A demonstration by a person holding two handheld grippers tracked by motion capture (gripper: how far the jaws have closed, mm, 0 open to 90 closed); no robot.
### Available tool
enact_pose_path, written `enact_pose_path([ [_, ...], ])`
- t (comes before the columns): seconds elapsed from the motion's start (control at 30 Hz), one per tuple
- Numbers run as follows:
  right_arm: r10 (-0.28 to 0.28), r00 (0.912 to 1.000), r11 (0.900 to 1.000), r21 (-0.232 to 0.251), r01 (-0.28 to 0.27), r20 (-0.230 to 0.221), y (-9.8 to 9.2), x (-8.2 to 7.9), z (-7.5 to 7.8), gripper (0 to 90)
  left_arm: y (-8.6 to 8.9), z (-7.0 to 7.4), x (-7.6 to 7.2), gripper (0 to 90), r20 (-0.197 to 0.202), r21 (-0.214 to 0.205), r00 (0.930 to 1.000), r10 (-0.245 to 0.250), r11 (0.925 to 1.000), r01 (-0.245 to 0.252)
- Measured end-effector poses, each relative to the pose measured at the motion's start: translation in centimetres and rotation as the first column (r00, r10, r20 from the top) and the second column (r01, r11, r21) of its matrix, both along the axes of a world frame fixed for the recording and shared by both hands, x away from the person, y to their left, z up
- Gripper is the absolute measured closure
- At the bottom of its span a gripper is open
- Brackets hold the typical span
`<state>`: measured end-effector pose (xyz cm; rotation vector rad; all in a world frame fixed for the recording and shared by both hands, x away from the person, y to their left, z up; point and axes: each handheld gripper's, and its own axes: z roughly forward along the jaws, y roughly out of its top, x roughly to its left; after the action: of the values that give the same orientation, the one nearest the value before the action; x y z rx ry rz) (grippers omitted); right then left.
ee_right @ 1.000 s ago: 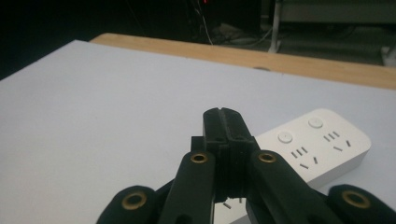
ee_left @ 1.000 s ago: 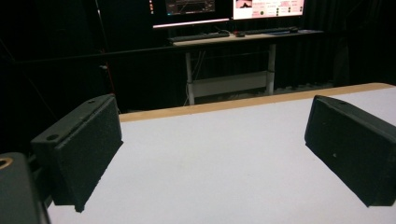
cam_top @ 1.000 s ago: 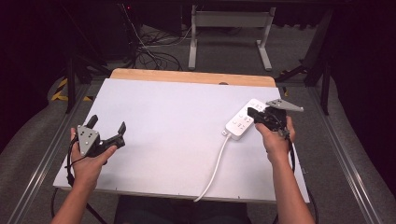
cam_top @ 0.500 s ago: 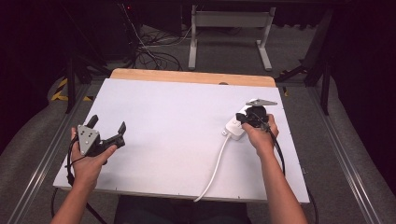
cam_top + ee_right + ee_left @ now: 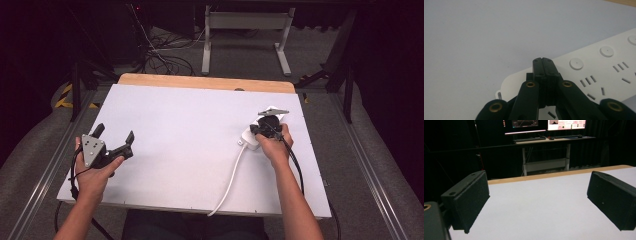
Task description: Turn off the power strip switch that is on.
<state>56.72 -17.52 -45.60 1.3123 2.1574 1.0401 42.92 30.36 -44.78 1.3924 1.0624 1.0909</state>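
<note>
Lying beneath right gripper (image 5: 543,65): power strip (image 5: 596,72)

Power strip (image 5: 599,72) cut off rightward

A white table (image 5: 190,135) with a wooden far edge was observed. A white power strip (image 5: 599,67) was found lying flat on it, directly beneath the right gripper (image 5: 545,61), its white cord (image 5: 227,182) laid toward the near edge, behind that tool.
</note>
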Motion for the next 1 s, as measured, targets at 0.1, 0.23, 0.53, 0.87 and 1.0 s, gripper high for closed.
enact_pose_path([
  [0.1,-0.005,1.0000,1.0000,-0.002,0.005,0.001,-0.09,0.04,-0.07,90.0,-0.07,-0.04,0.02,4.7,-0.005,-0.005,1.0000,-0.005,1.0000,0.005],
  [0.23,-0.005,1.0000,1.0000,0.003,0.005,0.001,-0.18,0.13,-0.30,90.0,-0.10,-0.07,0.06,4.8,-0.004,-0.002,1.0000,-0.005,1.0000,0.005],
  [0.53,-0.009,0.9999,0.9999,0.005,0.009,-0.006,-0.15,0.29,-0.58,90.0,-0.24,-0.20,0.18,5.3,-0.015,0.001,0.9998,-0.014,0.9999,0.014],
  [0.87,-0.022,0.9994,0.9994,-0.028,0.022,0.025,0.29,-0.11,-0.73,90.0,-0.60,-0.21,0.49,5.0,-0.018,0.002,0.9993,-0.032,0.9995,0.032],
  [1.0,-0.027,0.9991,0.9981,-0.055,0.029,0.032,0.65,-0.25,-0.83,90.0,-0.58,-0.02,0.15,5.0,-0.008,0.003,0.9994,-0.033,0.9995,0.033],
])
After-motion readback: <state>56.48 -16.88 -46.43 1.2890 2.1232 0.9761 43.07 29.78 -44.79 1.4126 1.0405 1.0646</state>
